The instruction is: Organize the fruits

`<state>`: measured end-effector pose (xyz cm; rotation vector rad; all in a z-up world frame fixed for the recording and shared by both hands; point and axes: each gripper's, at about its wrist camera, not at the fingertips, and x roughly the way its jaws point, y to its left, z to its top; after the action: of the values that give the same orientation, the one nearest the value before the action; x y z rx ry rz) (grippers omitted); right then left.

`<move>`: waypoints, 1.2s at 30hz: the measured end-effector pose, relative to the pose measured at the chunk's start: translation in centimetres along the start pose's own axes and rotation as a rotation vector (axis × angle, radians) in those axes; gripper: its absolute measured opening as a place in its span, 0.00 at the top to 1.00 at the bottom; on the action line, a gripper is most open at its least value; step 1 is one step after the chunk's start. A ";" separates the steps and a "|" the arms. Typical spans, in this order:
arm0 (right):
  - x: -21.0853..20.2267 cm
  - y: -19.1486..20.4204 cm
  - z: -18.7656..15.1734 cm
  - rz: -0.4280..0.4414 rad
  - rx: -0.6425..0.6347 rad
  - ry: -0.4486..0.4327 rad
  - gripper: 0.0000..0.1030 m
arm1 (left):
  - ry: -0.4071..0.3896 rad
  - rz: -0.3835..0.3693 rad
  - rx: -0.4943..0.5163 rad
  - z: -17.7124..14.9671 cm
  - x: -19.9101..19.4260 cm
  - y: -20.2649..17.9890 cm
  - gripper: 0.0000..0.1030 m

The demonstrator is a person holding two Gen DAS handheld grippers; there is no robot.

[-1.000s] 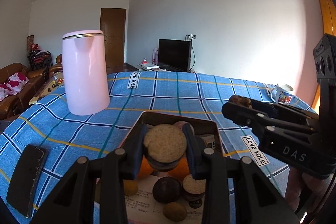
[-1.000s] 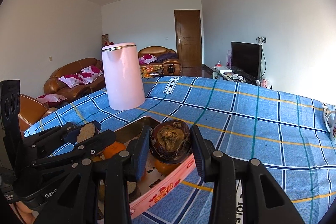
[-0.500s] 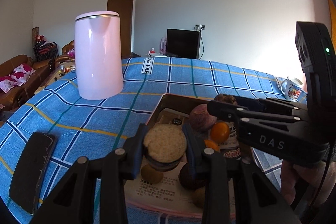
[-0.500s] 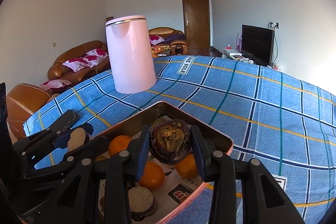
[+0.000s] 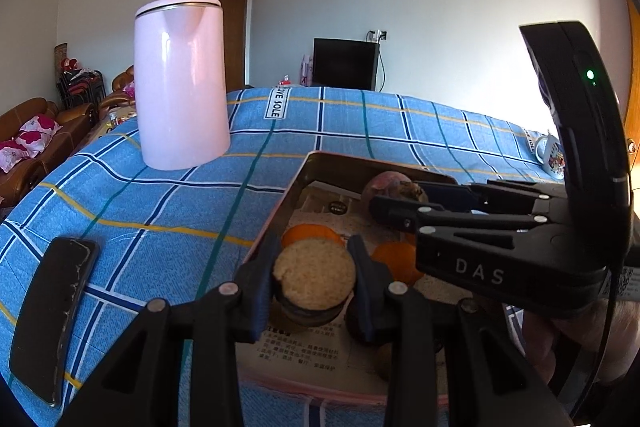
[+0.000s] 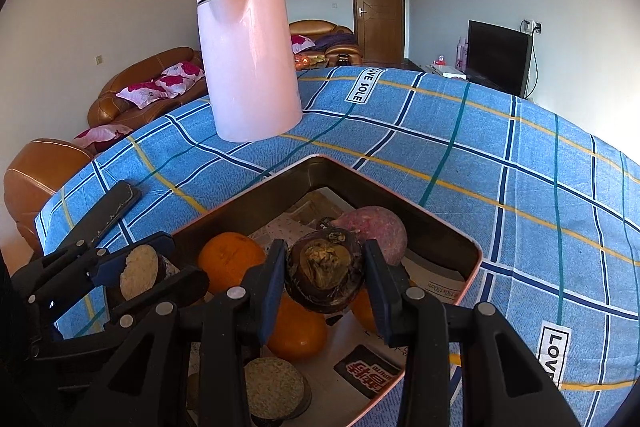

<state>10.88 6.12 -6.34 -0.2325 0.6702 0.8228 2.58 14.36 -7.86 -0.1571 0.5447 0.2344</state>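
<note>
The table (image 5: 360, 123) is covered in a blue plaid cloth (image 6: 500, 155). A pink kettle (image 5: 180, 83) stands upper left on it, a black phone (image 5: 52, 319) lies flat at lower left, and a tray (image 5: 316, 163) sits bottom center. A mug (image 5: 554, 157) is way off at the right edge.

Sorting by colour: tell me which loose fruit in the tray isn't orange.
The pinkish-purple round fruit at the tray's far corner; the other loose round fruits are oranges.
</note>
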 end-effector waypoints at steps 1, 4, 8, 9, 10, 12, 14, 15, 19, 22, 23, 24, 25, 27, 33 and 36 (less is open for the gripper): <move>0.0 0.0 0.0 -0.002 -0.002 -0.004 0.61 | 0.003 -0.002 0.001 0.0 0.1 0.0 0.65; 0.0 0.0 0.1 -0.001 -0.003 -0.002 0.61 | 0.008 -0.001 0.004 0.0 0.1 -0.2 0.65; 0.0 0.4 0.1 0.005 -0.014 0.002 0.61 | 0.016 -0.001 0.008 -0.1 0.1 -0.3 0.64; 0.0 0.5 0.0 0.012 -0.019 0.006 0.61 | 0.014 0.003 0.008 -0.1 0.1 -0.3 0.64; 0.0 0.6 0.0 0.016 -0.023 0.009 0.61 | 0.008 0.006 0.008 0.0 -0.1 -0.3 0.63; -0.1 0.7 0.0 0.024 -0.024 0.010 0.61 | 0.005 0.006 0.018 -0.1 -0.2 -0.5 0.60; -0.1 0.7 0.0 0.033 -0.018 0.009 0.56 | 0.002 0.018 0.023 -0.1 -0.2 -0.5 0.54; -0.2 0.8 0.0 0.033 -0.017 0.007 0.55 | -0.001 0.019 0.021 -0.1 -0.3 -0.5 0.53; -0.7 0.5 0.0 0.027 -0.004 -0.013 0.43 | -0.019 0.012 0.019 -0.2 -0.9 -0.4 0.37; -1.6 0.3 -0.2 0.019 0.008 -0.032 0.41 | -0.040 0.019 0.027 -0.2 -1.7 -0.6 0.26; -2.0 0.2 -0.3 0.021 0.015 -0.039 0.41 | -0.047 0.018 0.028 -0.2 -2.0 -0.6 0.26; -2.5 0.1 -0.5 0.021 0.021 -0.047 0.41 | -0.051 0.015 0.029 -0.3 -2.3 -0.6 0.26; -3.0 -0.1 -0.6 0.017 0.027 -0.056 0.40 | -0.055 0.012 0.029 -0.3 -2.6 -0.6 0.26; -4.0 -0.5 -1.0 -0.001 0.043 -0.073 0.35 | -0.066 0.010 0.026 -0.3 -3.1 -0.6 0.22; -7.5 -2.2 -2.2 -0.019 0.095 -0.123 0.32 | -0.102 -0.011 0.015 -0.3 -4.7 -1.0 0.09; -9.2 -2.2 -3.0 -0.039 0.092 -0.151 0.30 | -0.113 -0.030 0.010 -0.2 -5.2 -1.4 0.07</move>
<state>6.63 -2.18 -3.01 -0.0985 0.5582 0.7622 -1.47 12.06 -5.18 -0.1411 0.4307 0.2098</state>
